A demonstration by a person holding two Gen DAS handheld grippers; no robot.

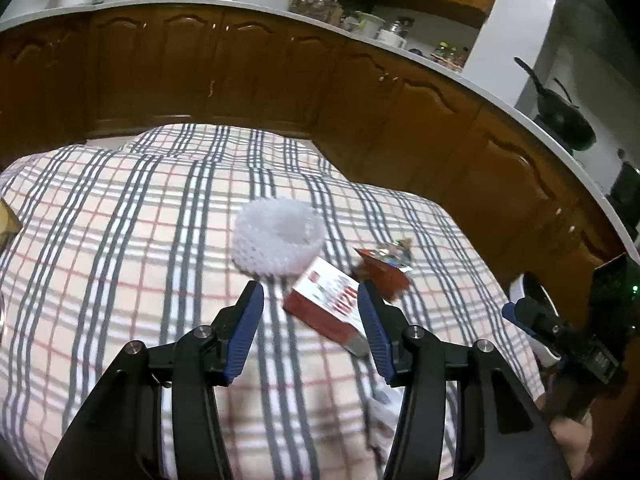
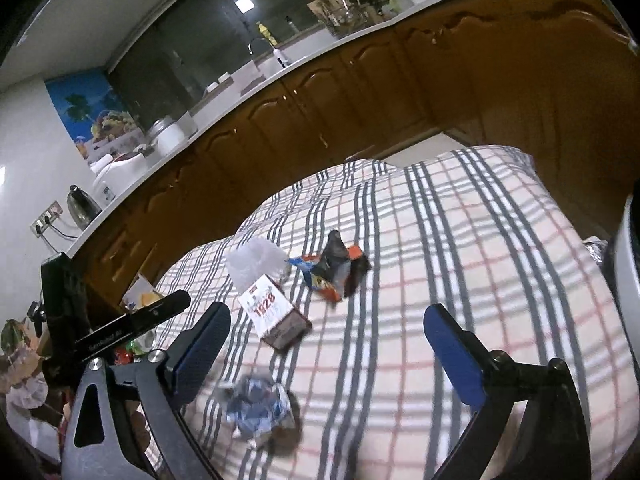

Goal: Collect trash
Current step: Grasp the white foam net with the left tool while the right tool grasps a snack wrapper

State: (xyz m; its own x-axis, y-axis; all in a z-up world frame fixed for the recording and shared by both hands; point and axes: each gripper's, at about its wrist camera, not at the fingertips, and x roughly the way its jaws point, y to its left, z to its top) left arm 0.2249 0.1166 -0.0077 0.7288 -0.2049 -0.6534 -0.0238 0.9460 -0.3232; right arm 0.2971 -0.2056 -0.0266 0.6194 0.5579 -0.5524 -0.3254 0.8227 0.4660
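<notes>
The trash lay scattered on a bench covered by a plaid cloth, which kept every piece loose and reachable from above. The left hand-held gripper hung with its jaws spread wide and nothing between them; the red-and-white carton lay on its side just ahead of the fingertips, its near end partly hidden behind the right-side finger. This spacing suited a straddling approach, so the carton was judged the next pickup. A white foam net sleeve sat just beyond the carton, toward the far edge of the bench, and a torn foil wrapper lay close beside the carton on its right. The right hand-held gripper was likewise fully open and empty, hovering over the near part of the bench. A crumpled blue-and-white wrapper rested below its left-side finger, nearer than the carton. All 4 items remained on the cloth, so collection was judged unfinished. Motion blur obscured fine detail.
</notes>
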